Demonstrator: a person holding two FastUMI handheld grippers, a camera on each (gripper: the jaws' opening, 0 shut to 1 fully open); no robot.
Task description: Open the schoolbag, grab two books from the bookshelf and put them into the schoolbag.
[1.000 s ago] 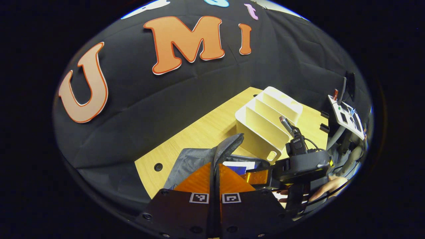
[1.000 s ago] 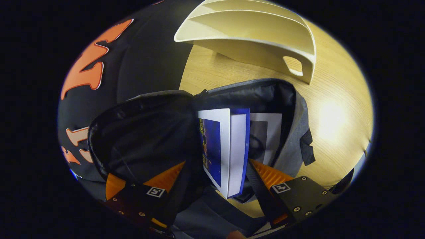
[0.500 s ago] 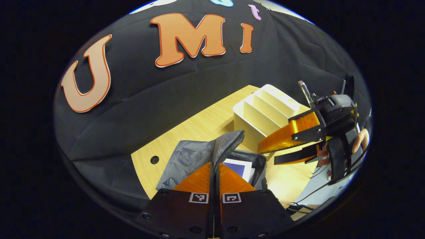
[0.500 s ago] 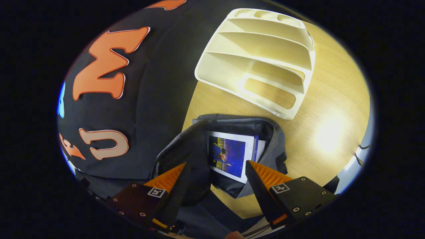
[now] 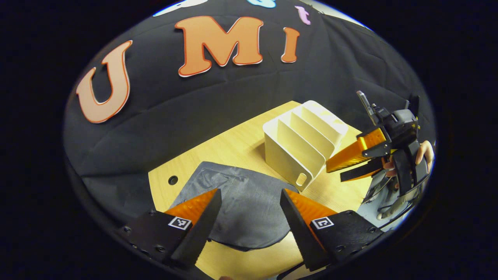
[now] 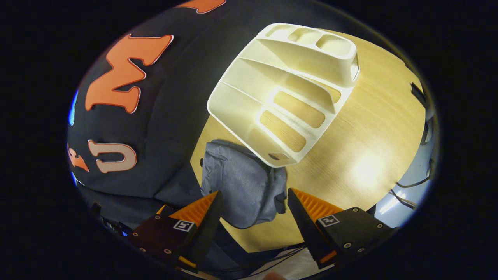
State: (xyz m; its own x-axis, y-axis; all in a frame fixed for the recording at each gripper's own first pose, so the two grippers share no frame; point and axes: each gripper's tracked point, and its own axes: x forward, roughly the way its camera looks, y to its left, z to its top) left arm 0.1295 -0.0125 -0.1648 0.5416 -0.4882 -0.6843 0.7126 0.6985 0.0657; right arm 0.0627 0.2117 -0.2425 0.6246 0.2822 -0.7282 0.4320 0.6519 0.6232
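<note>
Both my left gripper [image 5: 249, 217] and right gripper [image 6: 253, 217] hang spread and empty over the flopped-down grey fabric schoolbag [image 5: 241, 210] beside the bare cream plastic bookshelf [image 6: 284, 97], so I reckon packing's done.

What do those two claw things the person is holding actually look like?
Each gripper, left gripper and right gripper, has two pointed orange fingers with black serrated inner edges, fixed to black plates with screws and small square black-and-white marker tags.
</note>
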